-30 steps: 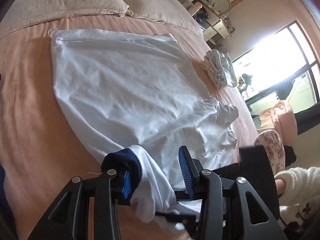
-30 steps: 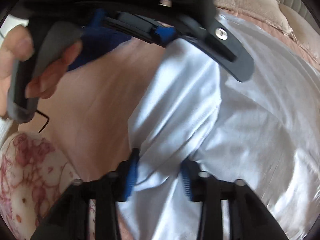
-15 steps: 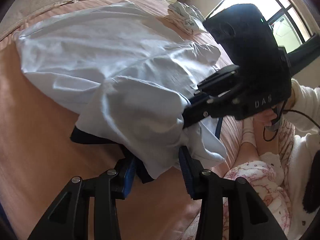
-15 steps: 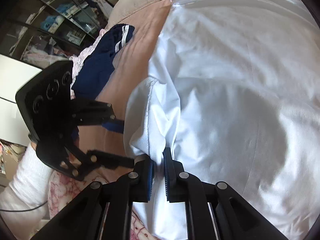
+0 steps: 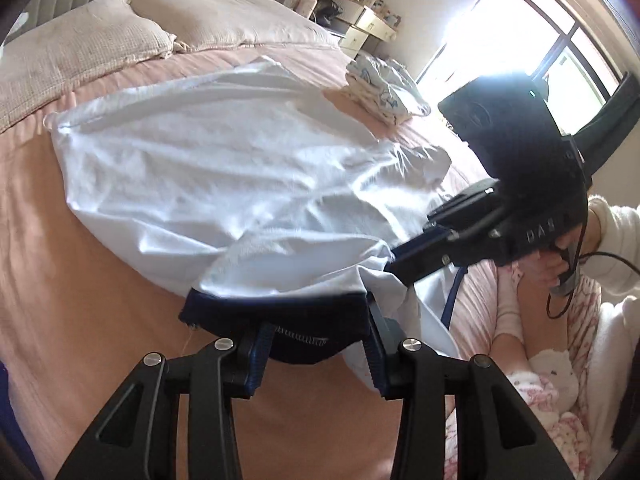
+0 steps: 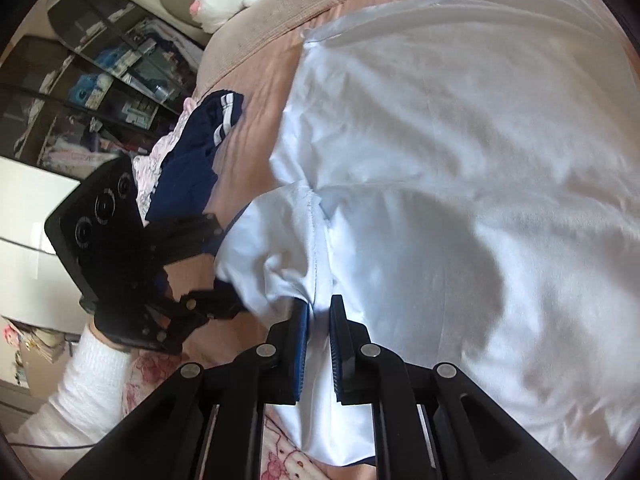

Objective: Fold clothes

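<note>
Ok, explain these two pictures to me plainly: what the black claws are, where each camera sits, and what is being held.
No robot here: a person holds black tongs in each hand, and each carries a wide-angle camera looking along its two fingers. One picture is from the left tongs, the other from the right tongs. A white shirt lies spread on a pink bed, with pillows behind and a small pile of printed clothes further off. The left tongs have just been closing around the shirt's navy cuff. The right tongs are shut on a fold of white cloth. A navy garment lies beside the shirt.
</note>
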A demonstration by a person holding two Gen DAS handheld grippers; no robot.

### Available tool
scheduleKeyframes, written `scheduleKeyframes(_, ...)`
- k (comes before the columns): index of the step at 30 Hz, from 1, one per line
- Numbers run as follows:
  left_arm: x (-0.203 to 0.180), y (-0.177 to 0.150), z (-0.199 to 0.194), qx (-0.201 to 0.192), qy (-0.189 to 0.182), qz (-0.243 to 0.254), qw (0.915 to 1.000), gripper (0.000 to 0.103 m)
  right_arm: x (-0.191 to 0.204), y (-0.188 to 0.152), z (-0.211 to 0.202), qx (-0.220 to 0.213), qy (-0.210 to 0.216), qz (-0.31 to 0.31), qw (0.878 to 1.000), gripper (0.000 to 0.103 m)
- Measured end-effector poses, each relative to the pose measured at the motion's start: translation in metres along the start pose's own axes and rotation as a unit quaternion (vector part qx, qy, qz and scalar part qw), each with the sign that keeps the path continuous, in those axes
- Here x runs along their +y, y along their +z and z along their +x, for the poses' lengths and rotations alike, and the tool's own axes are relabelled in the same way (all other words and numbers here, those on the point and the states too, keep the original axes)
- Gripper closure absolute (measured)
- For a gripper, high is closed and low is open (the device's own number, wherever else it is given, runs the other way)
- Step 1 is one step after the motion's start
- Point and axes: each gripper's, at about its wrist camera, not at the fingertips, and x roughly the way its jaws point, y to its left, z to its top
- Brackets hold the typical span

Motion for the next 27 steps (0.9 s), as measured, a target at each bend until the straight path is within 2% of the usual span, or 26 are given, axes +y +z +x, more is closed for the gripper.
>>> scheduleKeyframes(2, 0.003, 0.004, -0.006, 0.005, 0.005, -0.019, 0.9998, 0.088, 0.007, 0.000, -0.013, -0.017, -0.008, -0.025, 1.000, 0.087)
scheduleKeyframes(3, 0.003, 0.003, -0.009, 0.008, 0.008, -0.022, 0.9997, 0.092, 0.009, 0.002, -0.020, -0.030, -0.017, -0.031, 0.999, 0.079)
scheduleKeyframes(4, 0.003, 0.002, -0.010, 0.011, 0.012, -0.023, 0.9996, 0.093, 0.008, 0.004, -0.026, -0.045, -0.029, -0.034, 0.998, 0.073)
scheduleKeyframes(6, 0.003, 0.000, -0.012, 0.020, 0.020, -0.024, 0.9993, 0.094, 0.007, 0.012, -0.032, -0.062, -0.058, -0.036, 0.996, 0.069)
scheduleKeyframes(10, 0.007, -0.011, -0.003, 0.039, 0.020, -0.046, 0.9980, 0.097, 0.006, 0.016, -0.016, -0.028, -0.089, -0.051, 0.994, 0.069)
scheduleKeyframes(12, 0.008, -0.017, -0.001, 0.042, 0.042, -0.052, 0.9969, 0.100, 0.012, 0.012, -0.003, -0.008, -0.105, -0.079, 0.991, 0.069)
scheduleKeyframes(13, 0.009, -0.020, -0.003, 0.043, 0.054, -0.055, 0.9961, 0.100, 0.016, 0.010, 0.004, 0.002, -0.118, -0.096, 0.988, 0.069)
scheduleKeyframes(15, 0.015, -0.026, -0.013, 0.044, 0.052, -0.068, 0.9954, 0.100, 0.025, 0.005, 0.019, 0.026, -0.135, -0.136, 0.981, 0.069)
scheduleKeyframes(17, 0.021, -0.034, -0.032, 0.041, 0.061, -0.072, 0.9946, 0.100, 0.036, 0.001, 0.025, 0.030, -0.157, -0.176, 0.971, 0.069)
scheduleKeyframes(22, 0.037, -0.061, -0.087, 0.040, 0.080, -0.095, 0.9915, 0.100, 0.057, 0.012, 0.010, -0.035, -0.199, -0.218, 0.955, 0.069)
scheduleKeyframes(25, 0.039, -0.080, -0.106, 0.054, 0.087, -0.099, 0.9898, 0.100, 0.067, 0.015, 0.026, -0.005, -0.216, -0.261, 0.941, 0.069)
scheduleKeyframes(27, 0.040, -0.093, -0.112, 0.063, 0.084, -0.105, 0.9889, 0.100, 0.077, 0.006, 0.042, 0.024, -0.203, -0.305, 0.930, 0.069)
